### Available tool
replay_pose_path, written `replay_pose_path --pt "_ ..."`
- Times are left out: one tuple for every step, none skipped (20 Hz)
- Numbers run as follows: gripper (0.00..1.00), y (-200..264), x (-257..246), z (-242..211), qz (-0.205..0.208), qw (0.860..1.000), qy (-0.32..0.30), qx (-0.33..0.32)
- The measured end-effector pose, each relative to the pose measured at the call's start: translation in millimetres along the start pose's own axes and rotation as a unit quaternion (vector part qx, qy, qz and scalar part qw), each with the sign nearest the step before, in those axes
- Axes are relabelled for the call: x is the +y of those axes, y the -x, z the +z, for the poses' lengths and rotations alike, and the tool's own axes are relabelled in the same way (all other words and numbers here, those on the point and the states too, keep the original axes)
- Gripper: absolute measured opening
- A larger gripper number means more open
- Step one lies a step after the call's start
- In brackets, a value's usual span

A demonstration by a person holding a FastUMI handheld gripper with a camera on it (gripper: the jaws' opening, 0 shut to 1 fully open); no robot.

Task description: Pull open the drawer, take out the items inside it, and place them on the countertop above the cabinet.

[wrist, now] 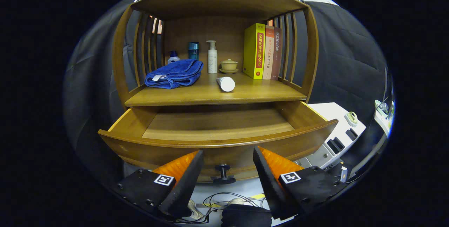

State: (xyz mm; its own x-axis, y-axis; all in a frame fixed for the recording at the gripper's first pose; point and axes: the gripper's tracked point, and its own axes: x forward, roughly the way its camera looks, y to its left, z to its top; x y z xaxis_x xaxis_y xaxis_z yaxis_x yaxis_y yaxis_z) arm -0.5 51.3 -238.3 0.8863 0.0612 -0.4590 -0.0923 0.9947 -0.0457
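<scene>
Here the hand-held gripper (228,165) gapes wide, holding nothing, its fingers flanking the drawer (217,142) knob (223,173).

The yellow book (255,51) on the shelf has red Chinese characters down its spine that I read as 常用法律法规全书, with a small number above them that I cannot make out. The pale book (269,53) and the brown book (276,53) beside it also carry vertical Chinese titles, too small for me to read surely. My gripper (228,151), its fingers spread apart, bears a square black-and-white marker (164,180) on each finger, with no letters.
</scene>
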Motion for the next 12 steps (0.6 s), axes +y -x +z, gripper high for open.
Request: replay_pose_path --pt "0.95 -3.2 0.2 0.1 -0.001 1.0 0.0 0.001" --pt "0.95 -6.7 0.4 1.5 -0.002 1.0 0.0 0.002" --pt "0.95 -10.1 0.8 2.2 -0.002 1.0 0.001 0.002" --pt "0.95 -13.4 1.3 3.9 -0.003 1.0 0.002 0.002" --pt "0.95 -16.3 1.8 4.9 -0.003 1.0 0.003 0.001" --pt "0.95 -20.2 2.0 5.7 -0.003 1.0 0.003 0.001" --pt "0.95 -23.9 2.5 6.6 -0.004 1.0 0.003 0.001" --pt "0.95 -28.8 2.6 8.3 -0.004 1.0 0.003 0.001" --pt "0.95 -33.5 3.0 9.5 -0.004 1.0 0.002 0.0" --pt "0.95 -37.2 3.5 10.4 -0.004 1.0 0.002 0.0" --pt "0.95 -40.4 3.6 12.2 -0.004 1.0 0.002 0.0" --pt "0.95 -44.4 4.1 13.1 -0.002 1.0 0.003 0.001"
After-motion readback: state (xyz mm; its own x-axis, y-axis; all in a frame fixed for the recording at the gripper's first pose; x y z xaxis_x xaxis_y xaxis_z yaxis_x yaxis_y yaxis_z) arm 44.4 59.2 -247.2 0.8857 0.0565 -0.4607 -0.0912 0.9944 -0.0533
